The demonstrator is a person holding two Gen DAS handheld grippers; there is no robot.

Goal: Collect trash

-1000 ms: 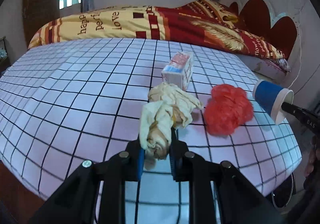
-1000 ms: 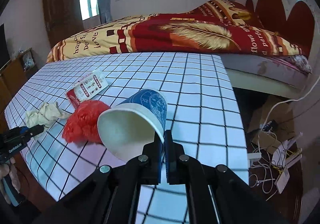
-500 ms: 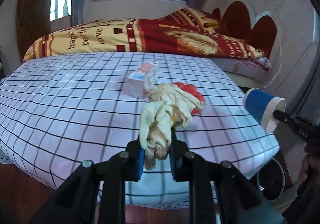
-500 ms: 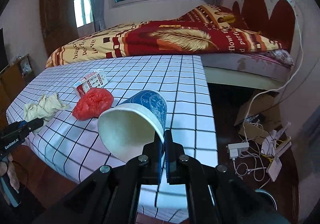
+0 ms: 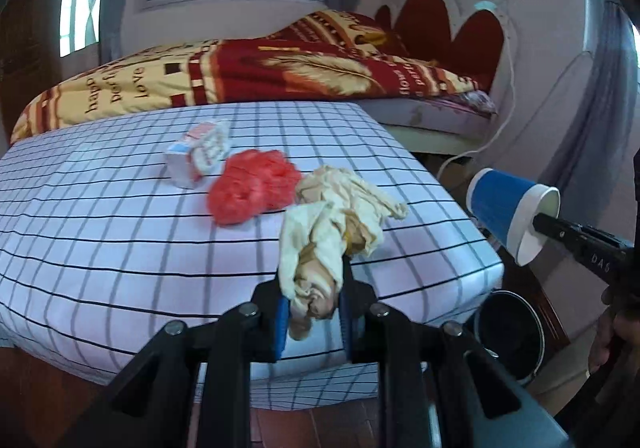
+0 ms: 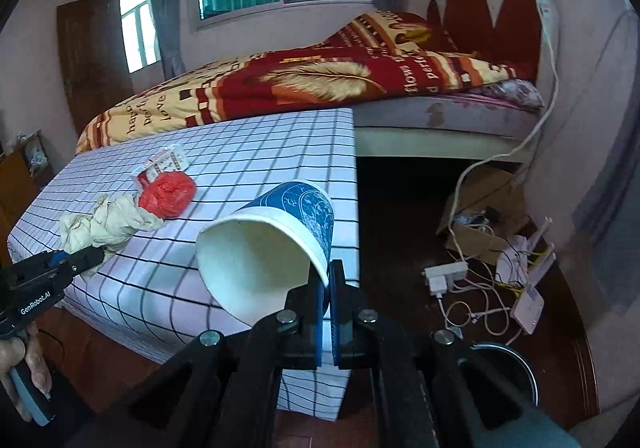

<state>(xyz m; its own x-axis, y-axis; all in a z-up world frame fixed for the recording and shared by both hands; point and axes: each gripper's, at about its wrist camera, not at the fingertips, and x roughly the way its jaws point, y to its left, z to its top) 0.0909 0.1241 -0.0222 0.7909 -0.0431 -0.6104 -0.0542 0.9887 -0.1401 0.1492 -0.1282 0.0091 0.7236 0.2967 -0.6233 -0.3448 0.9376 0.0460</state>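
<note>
Bedroom; checked tablecloth [image 5: 120, 232], centre frame. Left gripper [image 5: 312, 312]: clenched on crumpled tissue [image 5: 332, 224]. Right gripper [image 6: 329, 308]: pinching paper cup [image 6: 272, 248] by its rim. Red bag [image 5: 252, 188], carton [image 5: 200, 152]: uncollected, upper centre. Step: carrying. Next: release over bin [image 5: 508, 332], lower right.

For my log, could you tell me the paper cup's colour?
Blue outside, white inside: paper cup, best in the right wrist view.

I see a blue paper cup [image 6: 280, 232] with white inside, a red plastic bag [image 5: 252, 188], cream crumpled tissue [image 5: 332, 224], and a white black-gridded bench cloth [image 5: 100, 216].
</note>
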